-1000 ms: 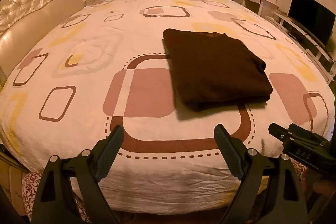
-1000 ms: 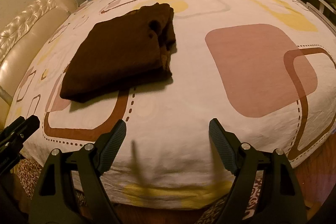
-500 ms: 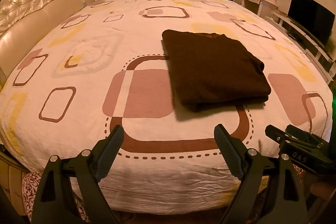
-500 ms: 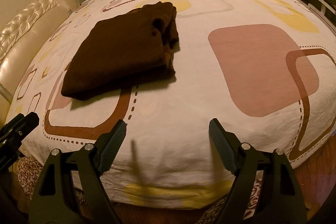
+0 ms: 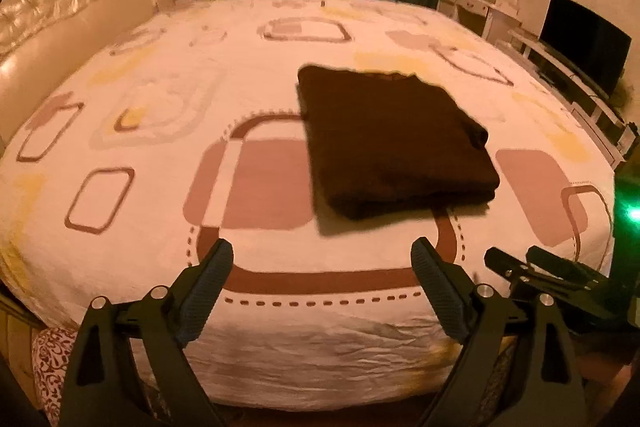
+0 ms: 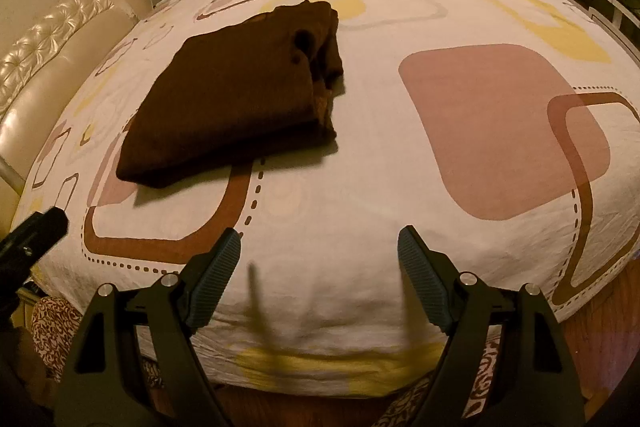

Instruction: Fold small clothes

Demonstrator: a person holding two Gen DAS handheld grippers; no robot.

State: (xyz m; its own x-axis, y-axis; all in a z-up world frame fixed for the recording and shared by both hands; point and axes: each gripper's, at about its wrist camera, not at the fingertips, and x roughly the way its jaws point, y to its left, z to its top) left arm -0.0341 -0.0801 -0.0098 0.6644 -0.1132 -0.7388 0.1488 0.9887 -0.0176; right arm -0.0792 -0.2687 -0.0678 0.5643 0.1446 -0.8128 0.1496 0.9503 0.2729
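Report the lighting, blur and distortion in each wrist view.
Left wrist: dim amber light, soft motion blur, fisheye bulges the bed; green glare at right edge. Right wrist: sharper; brown folded garment casts a shadow toward the camera; same bulge.

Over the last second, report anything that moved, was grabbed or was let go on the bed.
Nothing visibly changed. The folded dark brown garment lies in the same spot on the patterned white bedsheet, untouched. The left tool and the right tool hover open and empty above the near edge of the bed, as before.
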